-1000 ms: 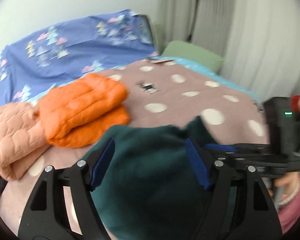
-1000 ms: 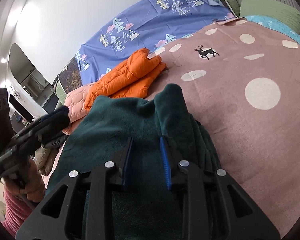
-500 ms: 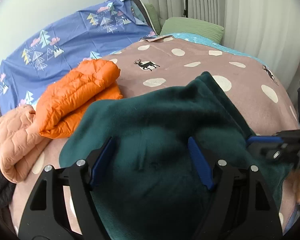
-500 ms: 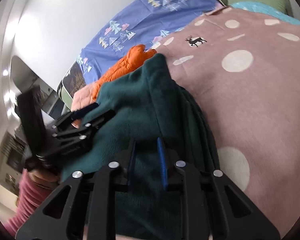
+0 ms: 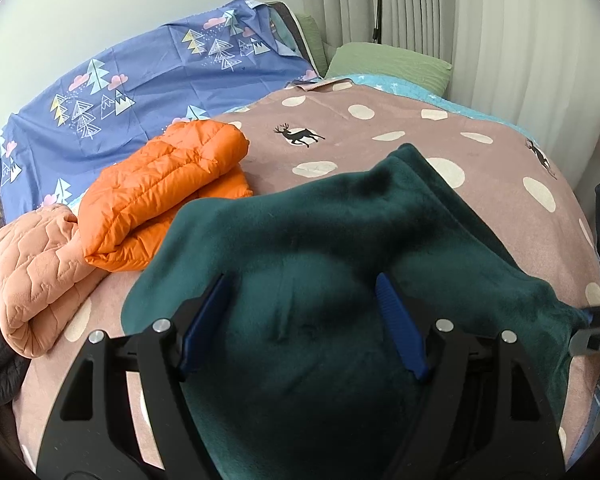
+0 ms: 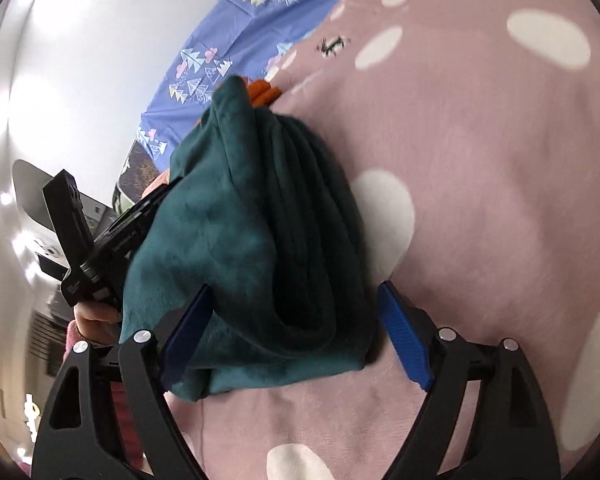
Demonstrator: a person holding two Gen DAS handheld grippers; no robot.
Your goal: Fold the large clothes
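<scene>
My left gripper [image 5: 300, 324] stands with its blue pads [image 5: 400, 336] spread wide above the dark green fleece garment [image 5: 340, 248], gripping nothing; whether the pads touch the cloth I cannot tell. My right gripper [image 6: 296, 332] is likewise spread apart, its pads flanking the near end of the folded garment [image 6: 252, 240] without pinching it. The garment lies in a stacked bundle on the pink dotted blanket [image 6: 480, 160]; several fold edges show along its right side, but its underside and far end are hidden. In the right wrist view, the left gripper's body [image 6: 100, 240] is half buried behind the garment, and only a sliver of my left hand [image 6: 96, 316] shows below it. In the left wrist view, only a tip of the right gripper [image 5: 596, 332] enters at the frame's right edge. Beyond the garment lie a folded orange puffer jacket [image 5: 164, 184] and, touching its left side, a peach quilted jacket [image 5: 32, 268], partly cut off. A blue patterned sheet [image 5: 148, 92] and a green pillow [image 5: 392, 60] sit behind.
</scene>
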